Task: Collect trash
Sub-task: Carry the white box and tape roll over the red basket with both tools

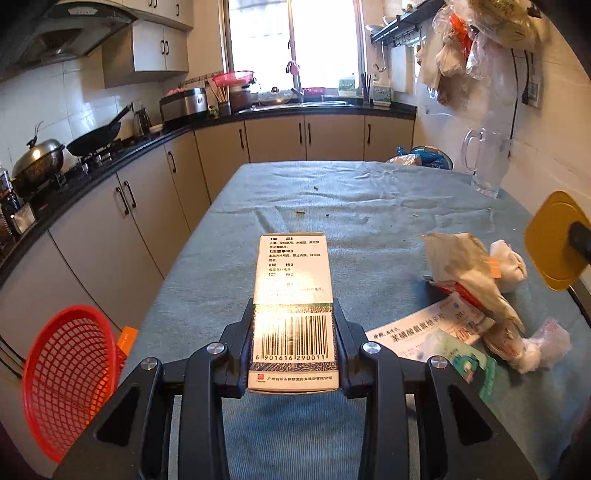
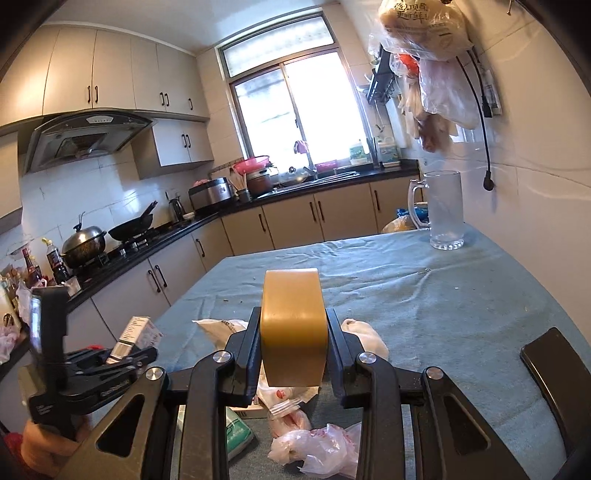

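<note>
Gripping a medicine box [image 1: 293, 314] in the left tongs [image 1: 294, 328] and a tape roll [image 2: 293, 328] in the right tongs [image 2: 293, 343], either could slip while swinging toward the red basket [image 1: 70, 380]

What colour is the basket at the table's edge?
Red mesh basket, with something orange just behind it. Shows best in the left wrist view.

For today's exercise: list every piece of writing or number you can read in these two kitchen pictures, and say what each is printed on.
"6 901616 290011": under the barcode on the medicine box clamped in the left gripper.
Chinese print on that box: too small to quote reliably.
Large Chinese heading on the flat packet: blurred.
Characters on the hanging bag: unclear.
</note>
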